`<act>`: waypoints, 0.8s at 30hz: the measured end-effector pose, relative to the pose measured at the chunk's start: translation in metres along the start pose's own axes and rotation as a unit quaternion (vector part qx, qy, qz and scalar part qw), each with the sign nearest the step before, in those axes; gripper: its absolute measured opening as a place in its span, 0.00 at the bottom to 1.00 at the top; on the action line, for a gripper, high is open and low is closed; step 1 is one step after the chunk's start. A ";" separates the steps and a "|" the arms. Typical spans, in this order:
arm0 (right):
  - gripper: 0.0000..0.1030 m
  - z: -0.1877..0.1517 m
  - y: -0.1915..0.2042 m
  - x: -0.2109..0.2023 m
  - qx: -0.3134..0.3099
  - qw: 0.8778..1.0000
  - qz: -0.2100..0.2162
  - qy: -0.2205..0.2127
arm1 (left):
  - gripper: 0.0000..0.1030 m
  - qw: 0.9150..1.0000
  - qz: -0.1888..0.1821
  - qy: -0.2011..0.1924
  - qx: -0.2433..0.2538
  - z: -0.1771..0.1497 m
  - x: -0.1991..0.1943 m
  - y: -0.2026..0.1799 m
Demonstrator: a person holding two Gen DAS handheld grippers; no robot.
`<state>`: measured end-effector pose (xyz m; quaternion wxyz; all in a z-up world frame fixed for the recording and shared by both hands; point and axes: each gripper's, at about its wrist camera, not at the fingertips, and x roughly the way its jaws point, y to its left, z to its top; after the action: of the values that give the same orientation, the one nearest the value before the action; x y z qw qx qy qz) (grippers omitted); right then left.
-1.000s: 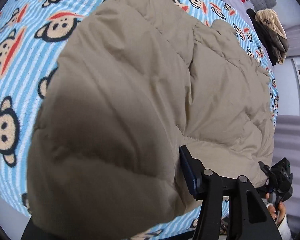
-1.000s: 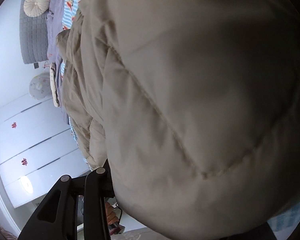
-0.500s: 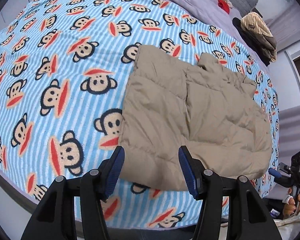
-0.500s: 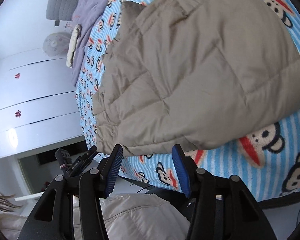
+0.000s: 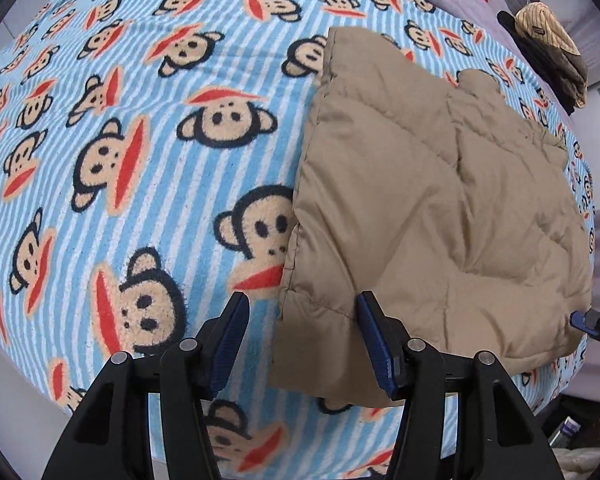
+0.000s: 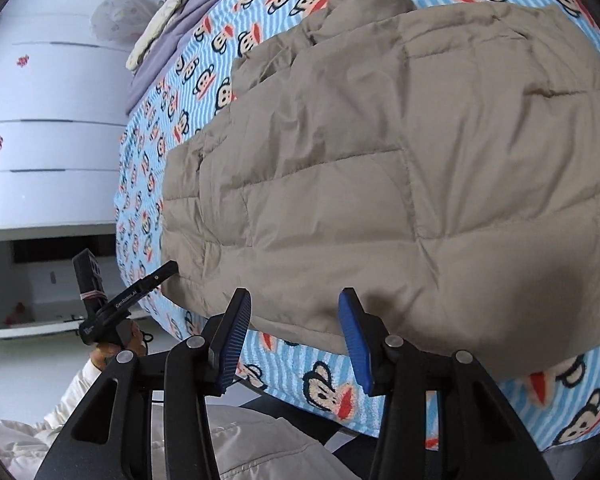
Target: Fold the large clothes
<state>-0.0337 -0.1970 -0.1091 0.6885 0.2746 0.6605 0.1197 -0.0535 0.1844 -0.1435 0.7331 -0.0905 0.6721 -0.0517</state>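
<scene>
jacket: tan quilted jacket (image 5: 440,208) lies folded flat on the monkey-print blanket (image 5: 140,160), near edge at the bed's front.
left gripper (image 5: 304,344): jaws spread, holding nothing; your jacket's near-left corner sits right between the fingers.
right gripper (image 6: 292,340): jaws spread, empty; near hem just ahead.
long axis: runs away from you, up the bed.
nearer: both about equal, each at one near corner.

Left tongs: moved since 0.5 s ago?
Yes. The left tongs have closed in on the tan jacket; its near hem now sits between the open jaws, and the monkey blanket looms larger.
</scene>
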 end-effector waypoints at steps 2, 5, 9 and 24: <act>0.48 0.002 0.005 0.015 -0.012 0.999 -0.045 0.011 | 0.56 1.000 0.009 0.006 0.015 -0.006 0.008 0.005; 0.48 0.003 0.002 0.039 -0.013 0.994 -0.103 0.031 | 0.56 0.999 0.007 0.014 0.030 -0.009 0.012 0.013; 0.46 0.005 -0.008 0.052 0.009 0.992 -0.125 0.031 | 0.56 1.000 -0.024 0.009 0.015 0.002 0.001 0.029; 0.48 0.018 0.002 0.061 0.032 0.989 -0.145 0.030 | 0.56 0.950 -0.275 0.120 0.083 0.077 0.073 0.016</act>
<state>-0.0100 -0.1670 -0.1598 0.6694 0.1944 0.7170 0.0059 0.0291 0.1908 -0.2116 0.6090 -0.2041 0.6976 -0.3175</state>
